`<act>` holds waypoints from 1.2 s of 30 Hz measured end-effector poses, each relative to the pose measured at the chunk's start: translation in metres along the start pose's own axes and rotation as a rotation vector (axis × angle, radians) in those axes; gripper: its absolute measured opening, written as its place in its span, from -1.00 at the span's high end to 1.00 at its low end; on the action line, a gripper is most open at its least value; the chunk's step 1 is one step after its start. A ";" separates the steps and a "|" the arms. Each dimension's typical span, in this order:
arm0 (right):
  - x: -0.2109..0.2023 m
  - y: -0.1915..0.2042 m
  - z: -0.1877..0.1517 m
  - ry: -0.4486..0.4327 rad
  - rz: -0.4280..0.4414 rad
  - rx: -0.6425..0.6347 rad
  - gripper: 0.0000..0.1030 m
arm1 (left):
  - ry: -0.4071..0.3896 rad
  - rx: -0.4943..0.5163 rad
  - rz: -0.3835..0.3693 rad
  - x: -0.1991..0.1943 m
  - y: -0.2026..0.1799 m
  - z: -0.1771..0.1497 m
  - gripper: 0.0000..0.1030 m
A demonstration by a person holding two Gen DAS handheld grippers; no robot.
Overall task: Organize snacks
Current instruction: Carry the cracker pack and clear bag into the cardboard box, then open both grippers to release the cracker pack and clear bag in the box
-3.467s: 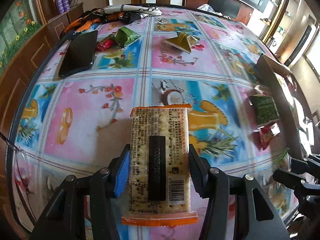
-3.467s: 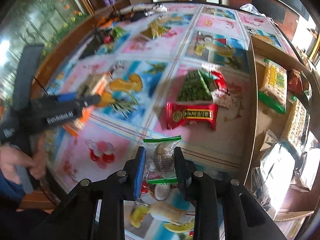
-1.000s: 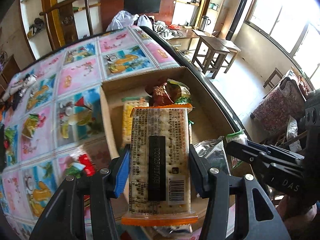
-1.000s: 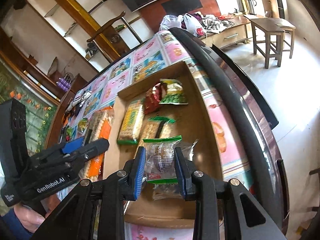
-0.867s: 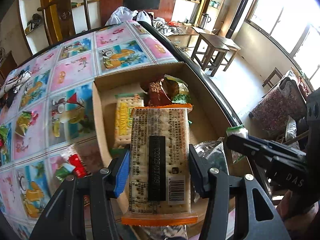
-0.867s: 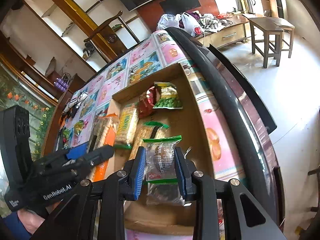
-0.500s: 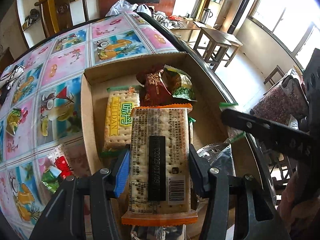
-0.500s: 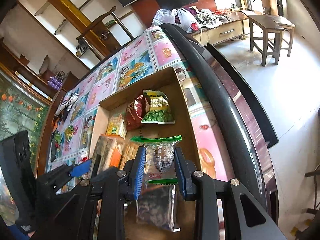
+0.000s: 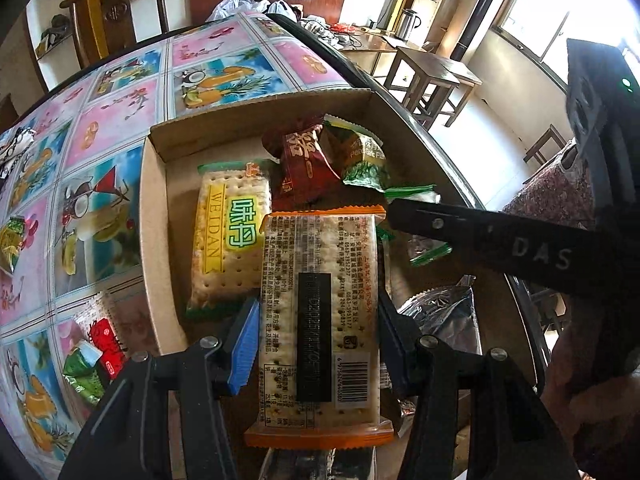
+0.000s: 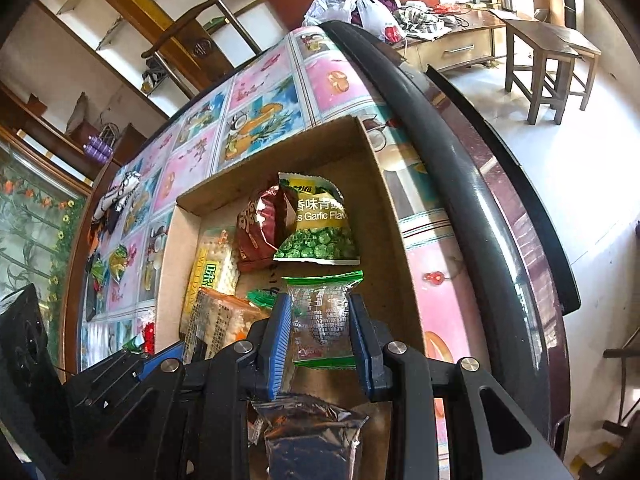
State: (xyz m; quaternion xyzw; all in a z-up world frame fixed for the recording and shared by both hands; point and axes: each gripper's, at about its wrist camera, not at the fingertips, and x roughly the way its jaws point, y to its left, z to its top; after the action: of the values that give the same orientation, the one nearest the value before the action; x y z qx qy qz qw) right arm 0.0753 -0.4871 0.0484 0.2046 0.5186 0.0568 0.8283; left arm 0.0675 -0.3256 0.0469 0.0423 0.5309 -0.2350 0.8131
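The orange-edged cracker pack (image 9: 318, 316) is clamped between the blue pads of the left gripper (image 9: 316, 336), above the cardboard box (image 9: 154, 216). The small clear packet with green ends (image 10: 322, 320) is pinched by the right gripper (image 10: 320, 340), also over the box. The box lies on a table with a colourful fruit-pattern cloth (image 9: 100, 128), close to the table's dark rounded edge (image 10: 472, 184). Behind the table there is a wooden chair (image 10: 192, 8), shelves on the wall, and on the pale floor a wooden stool (image 10: 548, 56).

Three and a half seconds ago both grippers were over the open cloth with the same packs between their pads; now both are over the box. Compared with one second ago, the box fills more of each view and the right gripper has come nearer to the left one.

Inside the box lie a yellow and green cracker pack (image 9: 228, 236), a dark red bag (image 9: 304, 160) and a green pea bag (image 10: 320, 232), the last two touching each other at the far end. A silver foil bag (image 10: 308, 436) lies under the right gripper. Outside the box, on the cloth, are small red and green packets (image 9: 98, 352). In the left view the right gripper's black finger crosses over the box and hides part of it.
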 end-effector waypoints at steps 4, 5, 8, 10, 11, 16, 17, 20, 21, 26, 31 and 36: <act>0.007 0.000 0.001 0.015 -0.005 -0.001 0.41 | -0.002 0.001 -0.008 0.000 0.000 0.000 -0.02; 0.008 0.000 0.002 0.016 -0.006 -0.002 0.41 | -0.002 0.000 -0.010 0.000 0.000 0.000 -0.02; 0.010 0.001 0.003 0.019 -0.008 -0.006 0.41 | -0.004 -0.004 -0.017 -0.001 0.001 0.000 -0.02; 0.011 0.002 0.003 0.023 -0.006 -0.008 0.40 | -0.005 -0.003 -0.021 -0.002 0.001 0.000 -0.02; 0.012 0.003 0.004 0.023 -0.007 -0.010 0.39 | -0.005 -0.003 -0.024 -0.002 0.000 0.000 -0.02; 0.012 0.005 0.005 0.024 -0.015 -0.018 0.37 | -0.007 -0.005 -0.028 -0.004 -0.001 0.000 -0.03; 0.011 0.005 0.004 0.023 -0.018 -0.016 0.37 | -0.007 -0.005 -0.027 -0.004 -0.001 0.000 -0.04; 0.009 0.002 0.004 0.024 -0.018 -0.010 0.36 | -0.010 -0.008 -0.029 -0.006 -0.002 -0.001 -0.07; 0.009 0.002 0.004 0.024 -0.016 -0.008 0.35 | -0.012 -0.010 -0.029 -0.007 -0.002 -0.001 -0.07; 0.001 0.001 0.002 0.012 -0.017 0.000 0.26 | -0.018 -0.009 -0.034 -0.012 -0.005 -0.002 -0.24; -0.008 0.001 0.000 -0.003 -0.016 0.003 0.03 | -0.024 -0.005 -0.038 -0.017 -0.009 -0.004 -0.32; -0.017 0.006 -0.004 -0.029 -0.018 -0.009 -0.07 | -0.034 0.006 -0.036 -0.023 -0.012 -0.008 -0.33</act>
State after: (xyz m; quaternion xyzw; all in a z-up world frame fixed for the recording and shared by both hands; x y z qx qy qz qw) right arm 0.0644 -0.4854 0.0638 0.1970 0.5082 0.0489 0.8370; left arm 0.0479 -0.3256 0.0661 0.0314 0.5170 -0.2520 0.8175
